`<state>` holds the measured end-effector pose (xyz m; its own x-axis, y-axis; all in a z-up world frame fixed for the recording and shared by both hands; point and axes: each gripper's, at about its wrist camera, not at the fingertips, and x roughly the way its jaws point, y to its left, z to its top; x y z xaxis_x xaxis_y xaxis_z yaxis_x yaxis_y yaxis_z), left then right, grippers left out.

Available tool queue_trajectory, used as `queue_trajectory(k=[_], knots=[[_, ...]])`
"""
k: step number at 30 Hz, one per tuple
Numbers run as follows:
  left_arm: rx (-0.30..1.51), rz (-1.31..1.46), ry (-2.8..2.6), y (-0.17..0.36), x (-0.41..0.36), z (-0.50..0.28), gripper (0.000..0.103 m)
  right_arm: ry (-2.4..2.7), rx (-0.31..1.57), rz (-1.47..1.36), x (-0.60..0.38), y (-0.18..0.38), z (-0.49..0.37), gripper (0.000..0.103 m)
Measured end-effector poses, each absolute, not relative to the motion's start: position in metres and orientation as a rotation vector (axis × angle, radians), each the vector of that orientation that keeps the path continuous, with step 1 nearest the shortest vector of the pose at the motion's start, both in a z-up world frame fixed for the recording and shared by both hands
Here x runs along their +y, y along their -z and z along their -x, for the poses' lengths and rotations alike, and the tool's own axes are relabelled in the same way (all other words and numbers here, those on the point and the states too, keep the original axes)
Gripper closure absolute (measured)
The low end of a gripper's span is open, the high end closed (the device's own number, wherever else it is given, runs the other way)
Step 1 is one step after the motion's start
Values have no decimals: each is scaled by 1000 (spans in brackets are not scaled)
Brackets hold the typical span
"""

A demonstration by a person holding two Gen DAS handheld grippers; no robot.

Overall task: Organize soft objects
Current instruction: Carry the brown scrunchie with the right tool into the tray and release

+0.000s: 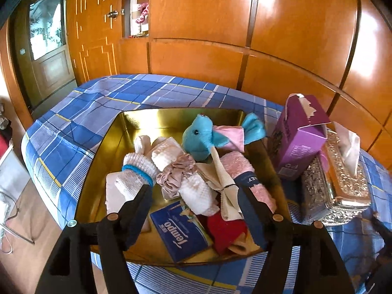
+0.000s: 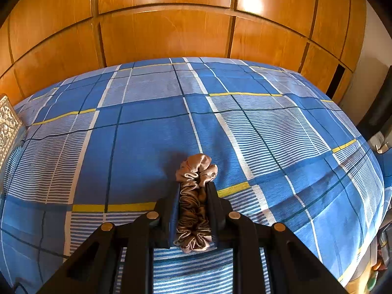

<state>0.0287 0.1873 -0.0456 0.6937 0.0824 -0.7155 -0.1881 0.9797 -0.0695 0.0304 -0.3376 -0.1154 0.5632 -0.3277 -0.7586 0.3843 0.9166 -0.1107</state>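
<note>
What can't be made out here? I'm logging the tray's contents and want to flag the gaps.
- Left wrist view: the white pad and red cloth in the gold tray are partly hidden by the left tongs.
- Right wrist view: the right tongs cover the scrunchie's middle; the silver box is cut off at the left edge.
</note>
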Motion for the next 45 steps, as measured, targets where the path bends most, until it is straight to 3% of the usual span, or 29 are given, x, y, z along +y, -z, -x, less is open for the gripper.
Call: queue_trajectory(k=[10, 16, 25, 30, 36, 45], knots=[[791, 138, -138, 47, 180, -19, 28, 379, 961, -142, -340, 107, -56, 85], [794, 141, -144, 49, 185, -15, 26, 256, 906, -117, -308, 61, -87, 87], [796, 174, -171, 52, 201, -13, 26, -95, 773, 34, -177, -37, -132, 87], [794, 197, -196, 51, 212, -12, 26, -346, 778, 61, -91, -60, -135, 87], [787, 209, -244, 47, 230, -5, 26, -678, 891, 92, 22, -43, -116, 86], [768, 253, -310, 45, 256, 4, 17, -750, 1045, 147, 123, 52, -102, 85]])
